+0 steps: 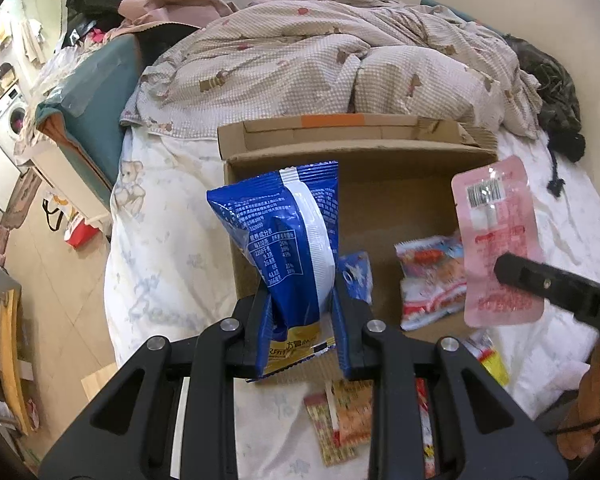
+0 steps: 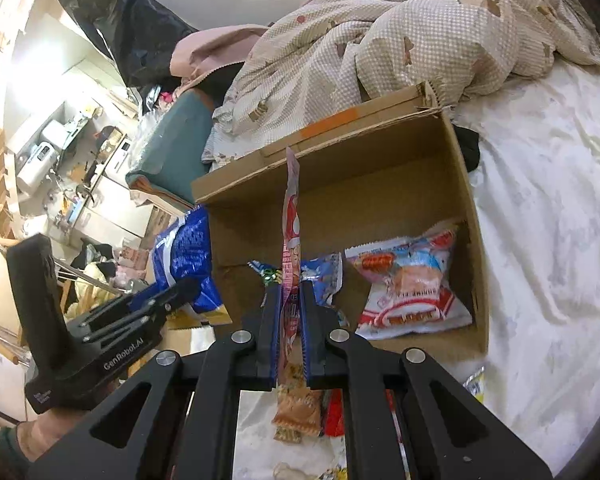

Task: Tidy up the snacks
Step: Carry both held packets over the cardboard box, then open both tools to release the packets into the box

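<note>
Left fingers (image 1: 300, 300) pinch a crinkly blue bag (image 1: 284, 232); right fingers (image 2: 291, 300) pinch a flat pink packet (image 2: 290, 216) above cardboard box (image 2: 420, 168).

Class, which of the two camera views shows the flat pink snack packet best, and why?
The left wrist view: the pink packet faces the lens, barcode and print visible, held by the right tongs. In the right wrist view the same packet appears edge-on, a thin strip between the tongs' fingers above the cardboard box.

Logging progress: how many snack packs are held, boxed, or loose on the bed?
Held: 2, blue bag in left gripper, pink pack in right gripper
In box: 2
Loose on bed, visible: about 4
Total: about 8
</note>
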The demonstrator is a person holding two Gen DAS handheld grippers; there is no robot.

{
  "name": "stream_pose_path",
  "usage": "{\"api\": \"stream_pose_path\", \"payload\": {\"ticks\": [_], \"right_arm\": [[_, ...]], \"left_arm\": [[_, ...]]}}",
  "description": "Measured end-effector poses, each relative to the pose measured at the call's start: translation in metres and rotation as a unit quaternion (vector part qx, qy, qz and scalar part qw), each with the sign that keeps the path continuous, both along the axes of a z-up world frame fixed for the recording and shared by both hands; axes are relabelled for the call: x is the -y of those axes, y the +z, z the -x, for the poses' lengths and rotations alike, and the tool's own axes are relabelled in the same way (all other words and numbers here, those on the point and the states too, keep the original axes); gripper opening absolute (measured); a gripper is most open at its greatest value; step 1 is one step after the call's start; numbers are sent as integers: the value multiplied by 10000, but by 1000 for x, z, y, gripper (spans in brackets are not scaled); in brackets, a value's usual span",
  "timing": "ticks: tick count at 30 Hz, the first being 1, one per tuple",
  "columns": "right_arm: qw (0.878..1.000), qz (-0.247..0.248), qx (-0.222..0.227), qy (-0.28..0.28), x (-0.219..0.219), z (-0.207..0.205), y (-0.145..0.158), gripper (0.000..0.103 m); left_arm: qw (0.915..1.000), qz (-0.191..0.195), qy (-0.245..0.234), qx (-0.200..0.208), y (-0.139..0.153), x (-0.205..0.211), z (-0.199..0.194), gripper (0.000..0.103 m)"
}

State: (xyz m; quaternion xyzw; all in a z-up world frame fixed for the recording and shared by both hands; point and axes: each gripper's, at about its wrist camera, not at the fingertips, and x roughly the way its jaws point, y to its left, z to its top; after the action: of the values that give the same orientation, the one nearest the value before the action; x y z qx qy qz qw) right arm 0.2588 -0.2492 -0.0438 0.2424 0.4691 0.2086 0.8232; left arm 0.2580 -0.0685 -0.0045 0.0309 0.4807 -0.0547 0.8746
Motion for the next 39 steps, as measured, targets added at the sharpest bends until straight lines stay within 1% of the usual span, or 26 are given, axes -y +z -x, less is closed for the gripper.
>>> {"api": "stream_pose_path", "payload": {"ticks": [4,6,7,12,15,22,26,28,29,30,31,33,34,35,36,37,38,39], "right_arm": [[9998,-164,-42,61,-3,-3,-21,9],[10000,-30,-44,83,-6,-5,-28,9],[9999,33,-29,92,-6,-7,-29,9],[9999,-35,-113,7,-3,-11,-37,9],[9999,18,-162,-38,-2,-14,-41,9],[9996,-109,-239,-86,-2,-17,-45,9],[9993,-198,-259,-181,1,-18,-46,13],[9994,-181,-225,-215,1,-17,-44,13],[9994,-183,-208,-228,1,-17,-44,13],[9993,-152,-201,-260,1,-17,-43,14],[9993,-120,-187,-289,2,-17,-43,14],[9992,-70,-207,-328,3,-17,-43,18],[9991,-54,-215,-350,4,-17,-43,23],[9991,-47,-219,-359,5,-17,-43,28],[9991,-47,-217,-361,5,-17,-43,31],[9991,-36,-211,-365,6,-16,-42,38],[9991,-19,-196,-382,6,-16,-42,49],[9990,-16,-162,-406,7,-15,-41,54]], "left_arm": [[9999,-82,-17,86,-12,0,-6,22],[9998,-149,-15,98,-17,0,-9,22],[9998,-164,-11,94,-20,0,-11,22],[9999,-79,-31,75,-28,0,-14,23],[9999,-93,-24,96,-28,1,-15,23],[9999,32,36,96,-27,-2,-16,25],[9998,91,35,151,-25,-4,-15,26],[9998,99,65,156,-24,-5,-15,30],[9998,109,90,156,-24,-6,-15,36],[9997,146,101,162,-23,-7,-15,44],[9996,171,104,175,-22,-7,-14,50],[9994,208,122,237,-20,-8,-12,76],[9993,217,137,275,-19,-9,-11,80],[9991,231,150,317,-17,-10,-10,83],[9990,247,148,347,-16,-10,-9,83],[9989,255,140,362,-16,-10,-8,83],[9989,256,134,371,-15,-10,-8,83],[9988,255,140,384,-15,-11,-8,83]]}}
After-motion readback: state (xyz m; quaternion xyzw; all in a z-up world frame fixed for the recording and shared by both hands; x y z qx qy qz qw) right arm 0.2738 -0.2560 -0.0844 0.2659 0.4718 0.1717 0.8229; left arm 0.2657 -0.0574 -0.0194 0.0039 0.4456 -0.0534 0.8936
